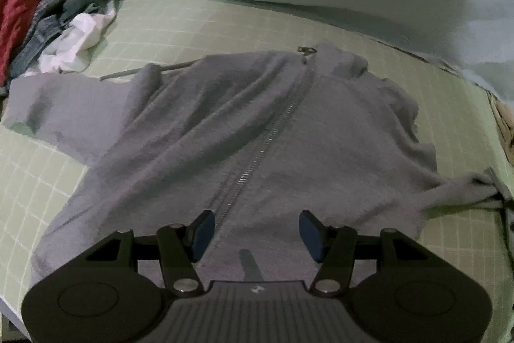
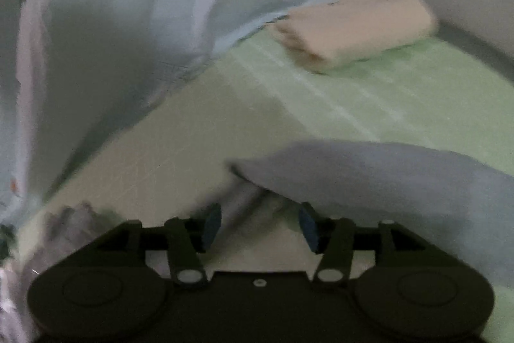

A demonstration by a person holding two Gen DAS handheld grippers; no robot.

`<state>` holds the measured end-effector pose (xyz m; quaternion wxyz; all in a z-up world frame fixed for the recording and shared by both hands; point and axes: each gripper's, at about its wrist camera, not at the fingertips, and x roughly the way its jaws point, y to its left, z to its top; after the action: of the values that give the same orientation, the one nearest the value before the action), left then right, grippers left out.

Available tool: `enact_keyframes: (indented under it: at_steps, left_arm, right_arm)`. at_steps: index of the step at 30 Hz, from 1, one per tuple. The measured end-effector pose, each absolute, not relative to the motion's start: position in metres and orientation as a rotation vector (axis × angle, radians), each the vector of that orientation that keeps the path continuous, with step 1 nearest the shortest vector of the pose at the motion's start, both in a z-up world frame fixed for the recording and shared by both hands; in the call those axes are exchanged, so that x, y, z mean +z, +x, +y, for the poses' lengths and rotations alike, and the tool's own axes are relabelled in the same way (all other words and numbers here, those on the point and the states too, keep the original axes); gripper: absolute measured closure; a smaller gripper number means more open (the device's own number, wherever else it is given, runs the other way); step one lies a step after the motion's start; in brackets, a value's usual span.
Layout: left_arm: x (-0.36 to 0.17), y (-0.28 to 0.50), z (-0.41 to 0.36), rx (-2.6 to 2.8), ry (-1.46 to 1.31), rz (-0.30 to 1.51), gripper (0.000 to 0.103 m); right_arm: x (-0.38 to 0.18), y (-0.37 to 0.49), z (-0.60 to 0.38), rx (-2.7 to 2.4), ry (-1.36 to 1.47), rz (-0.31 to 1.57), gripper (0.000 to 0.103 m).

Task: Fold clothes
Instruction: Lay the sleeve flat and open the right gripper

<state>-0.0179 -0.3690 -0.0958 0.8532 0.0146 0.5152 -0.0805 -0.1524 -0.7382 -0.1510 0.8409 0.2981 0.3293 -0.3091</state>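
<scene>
Left wrist view: your left gripper point(image 1: 257, 235) hangs over the hem of the grey zip jacket point(image 1: 244, 130), jaws apart with nothing between the pads. The jacket lies front-up on the green checked mat point(image 1: 192, 24), zip closed, one sleeve point(image 1: 64, 108) spread toward the left and the other bunched at the right edge. It appears laid flat so that the sleeves can be folded in first. A heap of unfolded clothes point(image 1: 54, 28) sits at the mat's far left corner, well apart from the jacket, presumably awaiting their turn.

Right wrist view: this frame is blurred. Your right gripper point(image 2: 260, 229) stands with jaws apart; grey fabric lies between and just beyond the pads, but they do not press on it. The grey sleeve point(image 2: 385, 176) arcs across the mat to the right, apparently just laid down. A folded beige garment point(image 2: 353, 24) rests at the far corner, likely set aside as finished.
</scene>
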Motion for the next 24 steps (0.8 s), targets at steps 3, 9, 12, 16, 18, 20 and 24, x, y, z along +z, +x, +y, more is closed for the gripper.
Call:
enact_keyframes:
  at_steps: [3, 9, 12, 16, 18, 20, 24]
  left_arm:
    - [-0.095, -0.02, -0.378, -0.208, 0.062, 1.077, 0.044]
    - [-0.093, -0.024, -0.385, -0.243, 0.091, 1.066, 0.044]
    - [-0.093, -0.025, -0.382, -0.235, 0.079, 1.067, 0.044]
    - [-0.094, -0.024, -0.378, -0.214, 0.055, 1.071, 0.044]
    - [-0.093, -0.024, -0.377, -0.204, 0.049, 1.071, 0.044]
    - [-0.093, -0.024, -0.375, -0.197, 0.045, 1.07, 0.044]
    - [-0.094, -0.023, -0.374, -0.189, 0.043, 1.074, 0.044]
  right_arm:
    - [-0.157, -0.171, -0.73, -0.737, 0.489, 0.755, 0.048]
    - [-0.172, -0.179, -0.726, -0.849, 0.183, 0.859, 0.049]
    - [-0.177, -0.181, -0.74, -0.835, 0.199, 0.863, 0.057]
    - [-0.172, -0.185, -0.752, -0.837, 0.202, 0.851, 0.098]
    - [-0.161, -0.193, -0.753, -0.885, 0.194, 0.794, 0.098]
    - [-0.144, -0.203, -0.753, -0.964, 0.149, 0.727, 0.098]
    - [-0.111, -0.229, -0.76, -1.123, 0.106, 0.593, 0.098]
